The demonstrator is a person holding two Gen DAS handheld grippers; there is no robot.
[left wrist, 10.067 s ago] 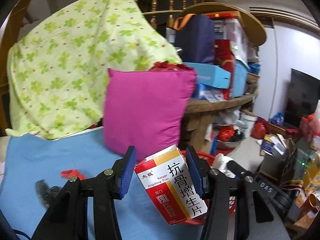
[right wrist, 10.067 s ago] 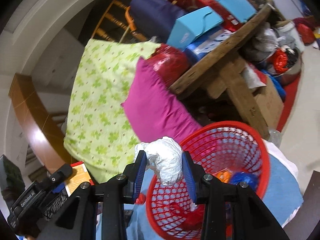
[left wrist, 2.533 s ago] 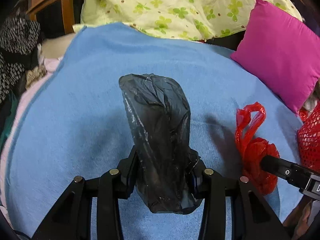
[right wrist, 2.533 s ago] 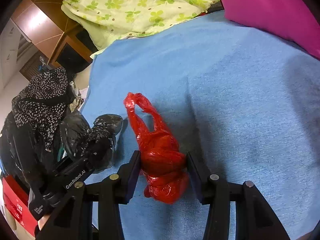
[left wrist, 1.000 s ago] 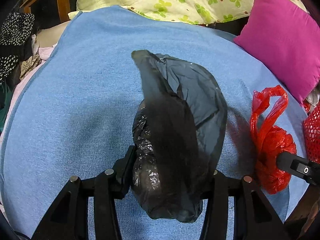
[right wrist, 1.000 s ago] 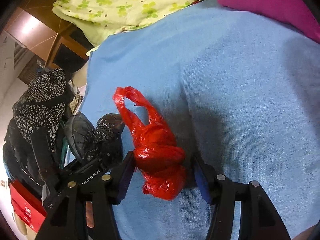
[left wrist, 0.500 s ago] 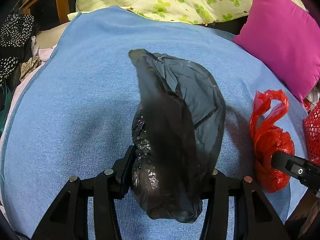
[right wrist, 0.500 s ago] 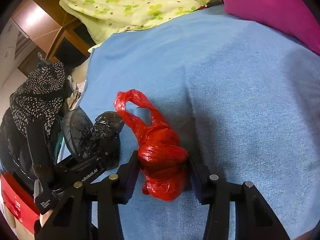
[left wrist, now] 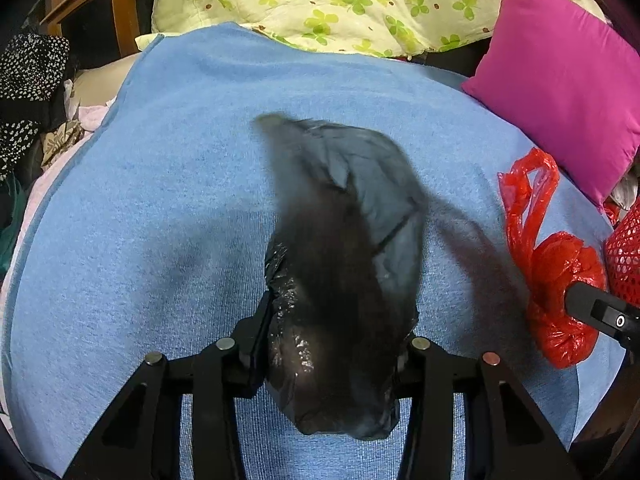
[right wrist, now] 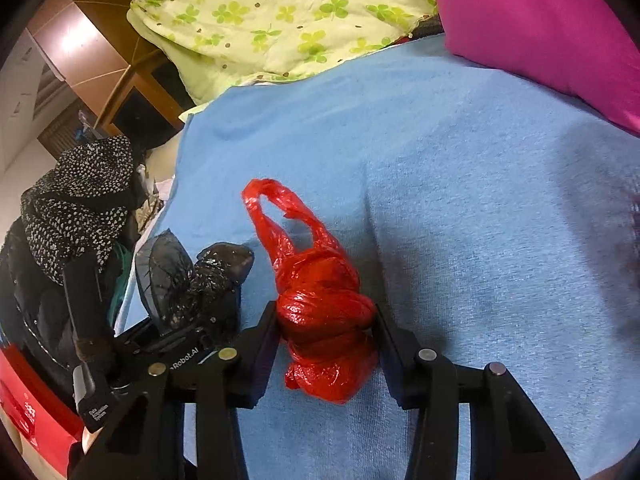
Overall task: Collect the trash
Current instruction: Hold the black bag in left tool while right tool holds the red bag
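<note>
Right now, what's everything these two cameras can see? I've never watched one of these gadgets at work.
Black bag: one, black, between the left gripper's pads, over the blanket.
Red bag: one, red, knotted, on the blanket, squeezed between the right gripper's pads.
Blanket: one, blue, spread under both bags.
Quilt: one, pale green with clover print, behind the blanket.
Cushion: one, magenta, at the blanket's right edge.
Basket: one, red mesh, far right, mostly cut off.
Spotted cloth: one, black with white dots, left of the blanket.
Left hand-held gripper: black, shut on the black bag.
Right hand-held gripper: black, just closed on the red bag.
</note>
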